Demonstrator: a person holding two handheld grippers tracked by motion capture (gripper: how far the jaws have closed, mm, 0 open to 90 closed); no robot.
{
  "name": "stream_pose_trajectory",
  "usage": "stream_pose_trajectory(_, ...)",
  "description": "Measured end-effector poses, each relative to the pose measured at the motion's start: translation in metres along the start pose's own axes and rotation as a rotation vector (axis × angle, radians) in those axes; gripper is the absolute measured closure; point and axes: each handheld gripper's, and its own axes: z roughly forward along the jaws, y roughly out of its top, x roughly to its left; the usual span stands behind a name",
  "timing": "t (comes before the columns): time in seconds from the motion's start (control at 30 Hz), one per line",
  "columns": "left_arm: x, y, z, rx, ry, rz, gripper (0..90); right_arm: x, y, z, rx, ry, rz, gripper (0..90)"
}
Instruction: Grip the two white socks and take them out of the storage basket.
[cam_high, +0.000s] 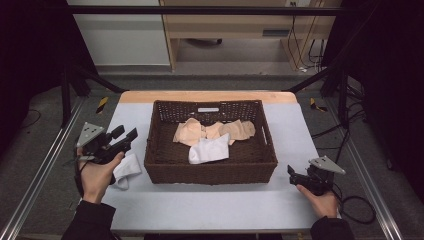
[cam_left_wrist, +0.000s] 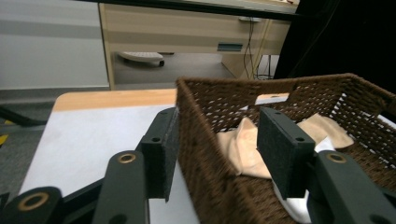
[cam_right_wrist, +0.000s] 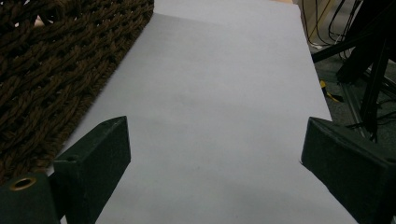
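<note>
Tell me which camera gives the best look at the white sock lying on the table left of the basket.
The high view: the white sock lies on the table beside the basket, partly behind the left hand. The left gripper view looks over the basket's wall, and the right gripper view faces bare table beside it.

a lab: black frame rig (cam_high: 200, 10), loose cables (cam_high: 305, 45).

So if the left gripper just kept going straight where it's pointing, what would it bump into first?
Probably the brown wicker basket. In the left gripper view the left gripper has open, empty jaws straddling the basket's near left wall, so that woven rim comes first. If it passes above, the peach cloths inside come next; height is hard to judge.
</note>
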Motion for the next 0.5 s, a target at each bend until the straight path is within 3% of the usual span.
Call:
stream_pose_trajectory(0.03,-0.010,0.006,0.006,-0.004,-0.013,0.013,48.0,0.000,0.000,0.000,0.000,-0.001,0.000,8.3)
stream_pose_trajectory(0.07,-0.010,0.006,0.006,-0.004,-0.013,0.013,47.8,0.000,0.000,0.000,-0.001,-0.001,0.000,8.3)
stream_pose_trajectory(0.1,-0.026,0.014,0.015,-0.008,-0.039,0.029,47.5,0.000,0.000,0.000,-0.002,-0.002,-0.001,8.3)
stream_pose_trajectory(0.13,-0.026,0.014,0.015,-0.008,-0.039,0.029,47.2,0.000,0.000,0.000,-0.002,-0.002,-0.001,8.3)
stream_pose_trajectory(0.23,-0.049,0.024,0.030,-0.009,-0.074,0.055,46.7,-0.001,0.000,-0.001,-0.004,0.000,0.000,8.3)
stream_pose_trajectory(0.5,-0.092,0.031,0.062,0.005,-0.115,0.101,44.6,-0.001,0.001,-0.001,-0.008,0.005,0.004,8.2)
